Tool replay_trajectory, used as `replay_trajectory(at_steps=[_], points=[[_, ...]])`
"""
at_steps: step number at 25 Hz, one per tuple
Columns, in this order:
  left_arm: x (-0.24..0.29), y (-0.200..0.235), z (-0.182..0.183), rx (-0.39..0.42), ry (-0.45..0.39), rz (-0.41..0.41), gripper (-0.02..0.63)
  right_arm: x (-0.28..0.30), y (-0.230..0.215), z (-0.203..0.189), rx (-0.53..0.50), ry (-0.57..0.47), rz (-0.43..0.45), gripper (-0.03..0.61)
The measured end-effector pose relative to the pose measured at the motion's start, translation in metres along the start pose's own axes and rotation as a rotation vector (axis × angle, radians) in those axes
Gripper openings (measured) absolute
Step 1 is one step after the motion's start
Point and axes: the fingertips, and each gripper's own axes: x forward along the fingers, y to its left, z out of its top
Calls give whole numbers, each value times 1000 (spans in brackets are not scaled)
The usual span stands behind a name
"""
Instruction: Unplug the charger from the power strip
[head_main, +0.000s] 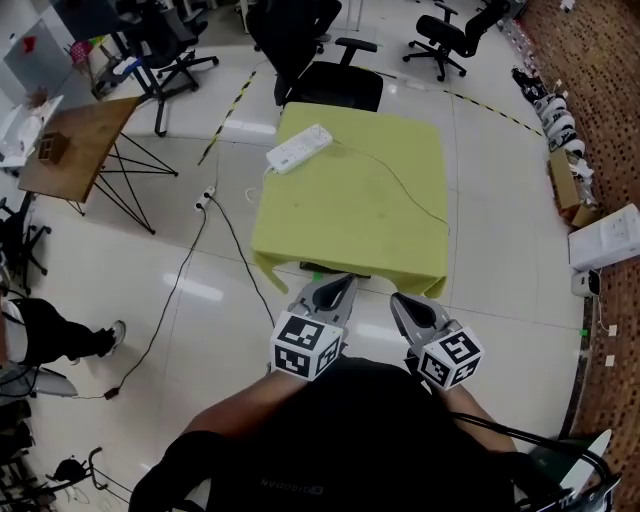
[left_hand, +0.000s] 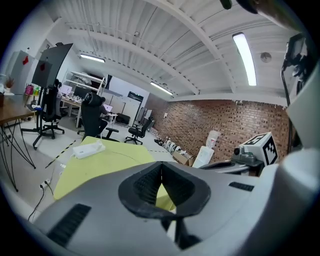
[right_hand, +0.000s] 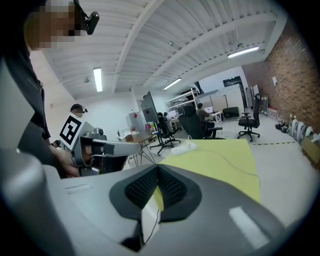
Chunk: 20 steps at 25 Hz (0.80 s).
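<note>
A white power strip (head_main: 299, 147) lies on the far left corner of the table with the yellow-green cloth (head_main: 350, 230). A thin white cable (head_main: 400, 185) runs from it across the cloth to the right edge. I cannot make out the charger itself at this distance. Both grippers hang side by side just short of the table's near edge, far from the strip. The left gripper (head_main: 338, 288) has its jaws together, empty. The right gripper (head_main: 402, 303) is shut too, holding nothing. The left gripper view shows the power strip (left_hand: 89, 149) ahead; the right gripper view shows the power strip (right_hand: 184, 147) too.
A black office chair (head_main: 335, 82) stands behind the table. A wooden folding table (head_main: 75, 135) is at the left. A black cable (head_main: 195, 255) trails over the floor left of the table. Cardboard boxes (head_main: 605, 240) sit at the right wall. A person's leg (head_main: 60, 338) shows at far left.
</note>
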Motion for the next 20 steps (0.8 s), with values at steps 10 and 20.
replay_trajectory(at_steps=[10,20], points=[[-7,80,12,-44,-10,57,8,76,-3,22,0,28,23,3],[-4,146,14,-107,-10,236,7,150,-26,43,-12,53,161,3]])
